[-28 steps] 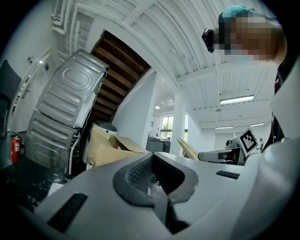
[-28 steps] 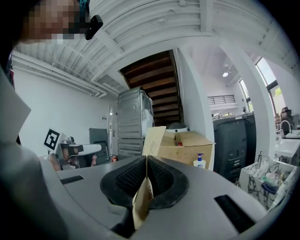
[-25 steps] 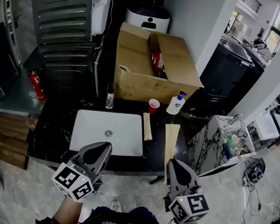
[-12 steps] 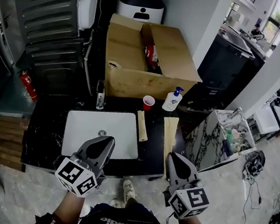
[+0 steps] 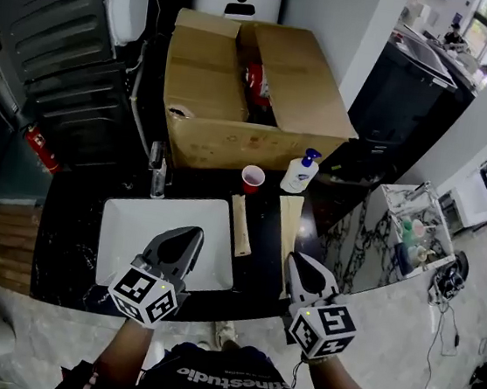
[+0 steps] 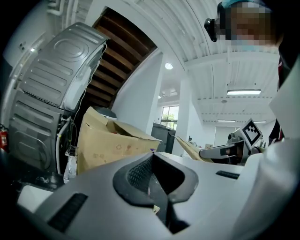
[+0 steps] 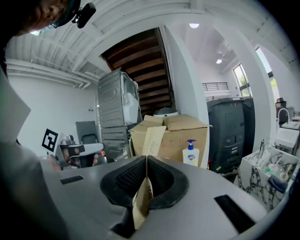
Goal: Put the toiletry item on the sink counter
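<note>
A long brown paper packet (image 5: pixel 288 217) lies lengthwise on the black sink counter (image 5: pixel 71 238), right of the white basin (image 5: pixel 135 220). My right gripper (image 5: pixel 294 260) is shut on its near end; in the right gripper view the packet (image 7: pixel 153 138) sticks up from between the closed jaws (image 7: pixel 146 160). A second similar packet (image 5: pixel 240 226) lies beside the basin. A white pump soap bottle (image 5: pixel 300 171) (image 7: pixel 190 153) and a red cup (image 5: pixel 252 178) stand at the back. My left gripper (image 5: pixel 189 234) (image 6: pixel 152 157) hovers over the basin's front, shut and holding nothing.
An open cardboard box (image 5: pixel 224 134) fills the back of the counter, with a faucet (image 5: pixel 157 174) behind the basin. A marble-patterned rack (image 5: pixel 415 228) with bottles stands to the right. A grey machine (image 5: pixel 61 26) and a fire extinguisher (image 5: pixel 42 149) stand at the left.
The head and both grippers have come closer, so the counter sits nearer. The right jaws have stayed shut on the packet's near end, and the left jaws have stayed shut.
</note>
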`<state>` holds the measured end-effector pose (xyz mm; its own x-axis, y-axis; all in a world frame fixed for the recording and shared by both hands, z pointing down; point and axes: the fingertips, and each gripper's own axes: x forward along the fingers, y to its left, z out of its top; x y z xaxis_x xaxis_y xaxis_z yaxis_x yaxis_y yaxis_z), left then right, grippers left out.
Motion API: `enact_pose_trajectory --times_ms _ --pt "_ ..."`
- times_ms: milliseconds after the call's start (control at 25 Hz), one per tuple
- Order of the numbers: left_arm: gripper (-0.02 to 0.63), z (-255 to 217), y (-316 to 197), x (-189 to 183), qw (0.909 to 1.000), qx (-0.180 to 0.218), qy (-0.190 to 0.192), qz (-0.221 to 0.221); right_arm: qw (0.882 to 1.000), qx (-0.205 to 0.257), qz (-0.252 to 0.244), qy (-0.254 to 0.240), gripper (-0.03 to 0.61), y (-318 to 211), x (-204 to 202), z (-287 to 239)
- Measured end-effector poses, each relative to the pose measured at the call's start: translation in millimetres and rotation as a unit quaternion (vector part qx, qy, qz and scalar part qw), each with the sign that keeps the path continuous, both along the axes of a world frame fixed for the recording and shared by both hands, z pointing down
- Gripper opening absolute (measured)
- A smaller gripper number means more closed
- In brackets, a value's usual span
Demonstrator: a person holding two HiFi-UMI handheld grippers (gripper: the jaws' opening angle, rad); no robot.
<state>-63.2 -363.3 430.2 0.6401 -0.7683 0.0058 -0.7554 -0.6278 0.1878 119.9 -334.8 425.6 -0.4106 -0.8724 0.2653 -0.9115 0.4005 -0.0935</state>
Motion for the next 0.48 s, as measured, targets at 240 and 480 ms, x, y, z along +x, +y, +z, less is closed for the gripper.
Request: enact_pose_trajectory --times_ms 240,480 --pt "0.009 34.9 -49.8 31.8 0.9992 -0.027 -0.009 0.029 0.998 -0.065 0.006 0.009 0.044 -58.9 10.3 60.4" --pt "0.009 71.7 -93.3 47.6 0.9976 -0.06 -0.013 0.034 0.992 -0.124 0.008 0.024 0.044 -112.4 14.9 127.8"
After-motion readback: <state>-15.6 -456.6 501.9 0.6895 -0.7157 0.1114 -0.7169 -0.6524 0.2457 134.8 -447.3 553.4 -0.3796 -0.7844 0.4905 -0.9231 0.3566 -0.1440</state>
